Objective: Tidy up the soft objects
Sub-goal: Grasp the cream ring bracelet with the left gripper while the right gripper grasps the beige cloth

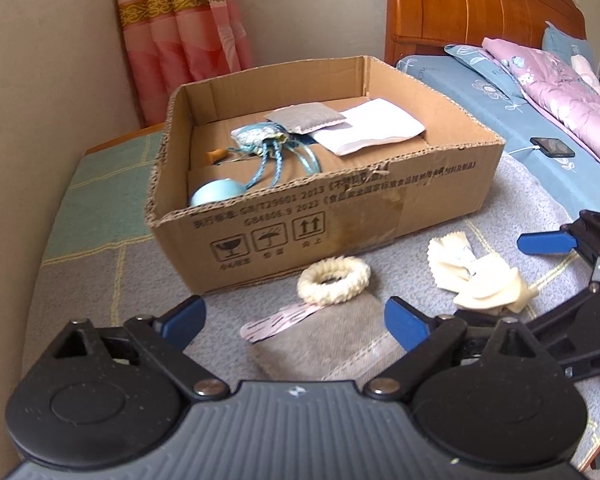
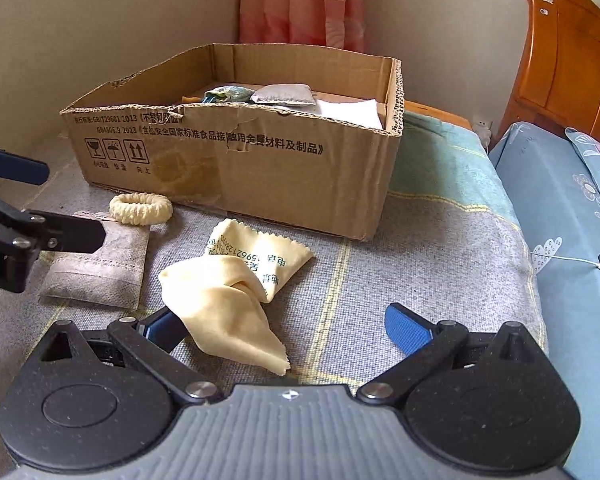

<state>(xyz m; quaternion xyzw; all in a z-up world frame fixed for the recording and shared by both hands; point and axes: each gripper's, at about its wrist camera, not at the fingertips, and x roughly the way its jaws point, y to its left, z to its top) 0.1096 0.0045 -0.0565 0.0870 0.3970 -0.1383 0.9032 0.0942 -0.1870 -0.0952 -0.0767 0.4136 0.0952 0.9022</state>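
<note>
An open cardboard box [image 1: 380, 208] [image 2: 260, 176] stands on a grey checked blanket. Inside lie a grey pouch [image 1: 308, 118], a white cloth [image 1: 376, 128], a blue tasselled sachet [image 1: 260, 138] and a light blue ball [image 1: 216, 192]. In front of the box lie a cream knitted ring [image 1: 334, 280] [image 2: 141, 208], a grey pouch [image 1: 320, 344] [image 2: 100, 272] and a crumpled cream cloth [image 1: 480, 276] [image 2: 236, 284]. My left gripper [image 1: 296, 316] is open over the grey pouch. My right gripper [image 2: 284, 328] is open around the cream cloth's near end.
A bed with blue sheet [image 1: 500, 92] [image 2: 560, 208] and purple quilt [image 1: 560, 84] lies to the right, with a phone [image 1: 552, 146] on a cable. A wooden headboard [image 1: 480, 4], a pink curtain [image 1: 180, 24] and walls stand behind.
</note>
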